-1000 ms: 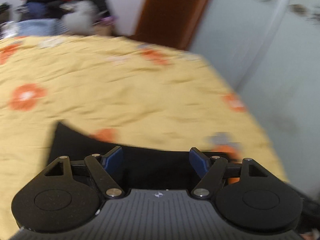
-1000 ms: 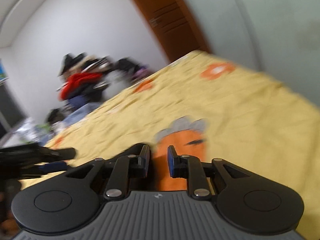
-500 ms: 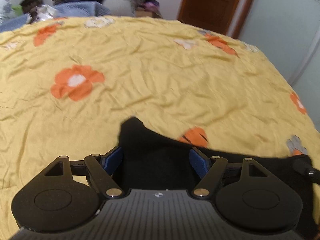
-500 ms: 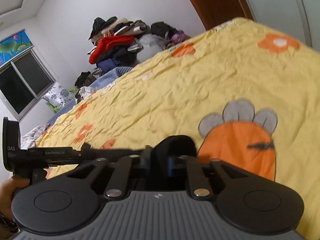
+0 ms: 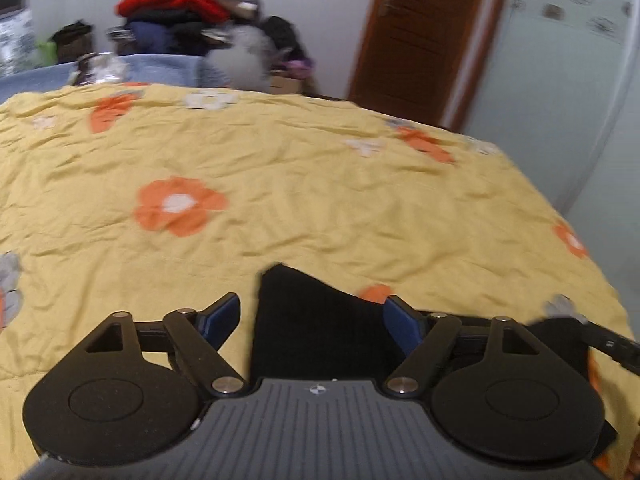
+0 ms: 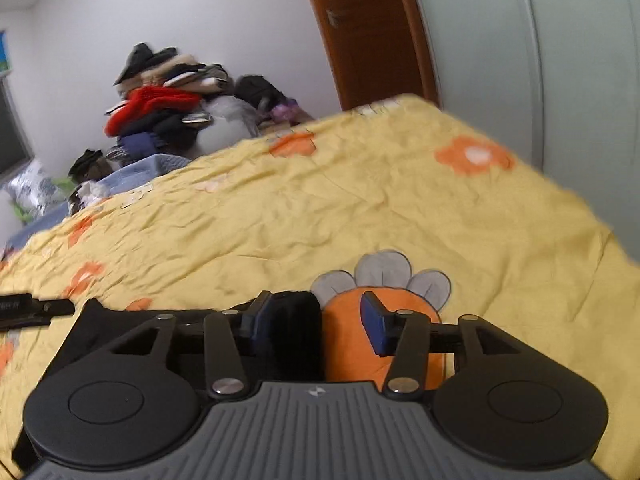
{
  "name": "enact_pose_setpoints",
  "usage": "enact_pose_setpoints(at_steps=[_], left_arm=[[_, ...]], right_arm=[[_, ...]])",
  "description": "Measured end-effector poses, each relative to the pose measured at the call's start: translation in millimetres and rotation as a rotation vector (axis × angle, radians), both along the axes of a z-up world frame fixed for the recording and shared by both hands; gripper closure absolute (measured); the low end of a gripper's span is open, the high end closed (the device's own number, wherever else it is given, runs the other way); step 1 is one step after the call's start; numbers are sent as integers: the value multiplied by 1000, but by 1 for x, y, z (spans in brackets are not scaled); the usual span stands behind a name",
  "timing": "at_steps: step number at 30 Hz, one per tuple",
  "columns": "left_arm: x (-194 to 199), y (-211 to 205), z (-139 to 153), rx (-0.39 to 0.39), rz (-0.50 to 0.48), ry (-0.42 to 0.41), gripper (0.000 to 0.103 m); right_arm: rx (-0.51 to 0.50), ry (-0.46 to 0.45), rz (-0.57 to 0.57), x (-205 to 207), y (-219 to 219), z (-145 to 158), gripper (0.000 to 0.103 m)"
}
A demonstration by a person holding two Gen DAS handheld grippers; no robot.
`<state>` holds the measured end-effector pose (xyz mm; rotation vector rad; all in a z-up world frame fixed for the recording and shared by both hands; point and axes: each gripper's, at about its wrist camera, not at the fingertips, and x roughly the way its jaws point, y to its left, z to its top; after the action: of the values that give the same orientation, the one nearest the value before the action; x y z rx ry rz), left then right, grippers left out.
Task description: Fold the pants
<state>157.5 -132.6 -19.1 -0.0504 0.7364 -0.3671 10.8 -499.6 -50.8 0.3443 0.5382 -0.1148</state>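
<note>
The black pants lie on the yellow bedspread, just in front of my left gripper. Its jaws are wide and still opening. A pointed corner of the pants pokes up between the blue pads without being pressed. In the right wrist view, a rounded black fold of the pants sits against the left blue pad of my right gripper. Those jaws are opening too, and the other pad stands clear over an orange flower print. The left gripper's tip shows at the left edge.
The bedspread has orange and grey flower prints and drops off at its right edge. A heap of clothes is piled beyond the far end. A brown door and a pale wardrobe stand at the right.
My right gripper's jaws, shut on the black fold half a second ago, have sprung apart and released it. The left gripper has shifted a little and its jaws have widened slightly.
</note>
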Motion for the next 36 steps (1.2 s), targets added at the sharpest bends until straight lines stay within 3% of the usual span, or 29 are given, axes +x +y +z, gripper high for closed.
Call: enact_pose_setpoints(at_steps=[1,3,5,7,9,13,15,18,22,26,28,30,32,36], left_arm=[[0,-6,-2,-7,-39,16,19],[4,-19,-11,-4,-91,59,18],[11,-28,-26,79,-42,74,19],[17,-26,-34,118,-1,74,21],[13,-14,-28,74,13,84,18],[-10,2,-14,-19,-18,116,18],[-27,4,-12,-43,-58,128,17],[-53,1,-16,-13,-114,106,12],[-62,-2,-29,105,-137,75,15],[-61,19,-19,32,-85,105,6],[-54,23,-25,37,-92,180,5],[-53,22,-35,60,-128,267,4],[-68,22,-29,91,-139,207,6],[-92,22,-14,95,-112,107,5]], right_arm=[[-7,-17,60,-3,9,3,55],[-36,-23,173,-4,30,4,33],[-142,-16,211,-4,46,-1,34],[-220,85,152,3,45,-15,28],[-167,58,95,-7,35,-13,27],[-395,-34,-40,-34,59,11,27],[-362,-93,59,-44,71,20,26],[-230,-58,260,-44,83,12,27],[-245,59,215,-43,80,-13,27],[-172,-2,166,-64,67,2,26],[-157,-27,175,-70,64,3,26],[-152,59,211,-64,62,-9,26],[-219,87,186,-60,68,-14,26],[-176,45,147,-69,66,0,26]])
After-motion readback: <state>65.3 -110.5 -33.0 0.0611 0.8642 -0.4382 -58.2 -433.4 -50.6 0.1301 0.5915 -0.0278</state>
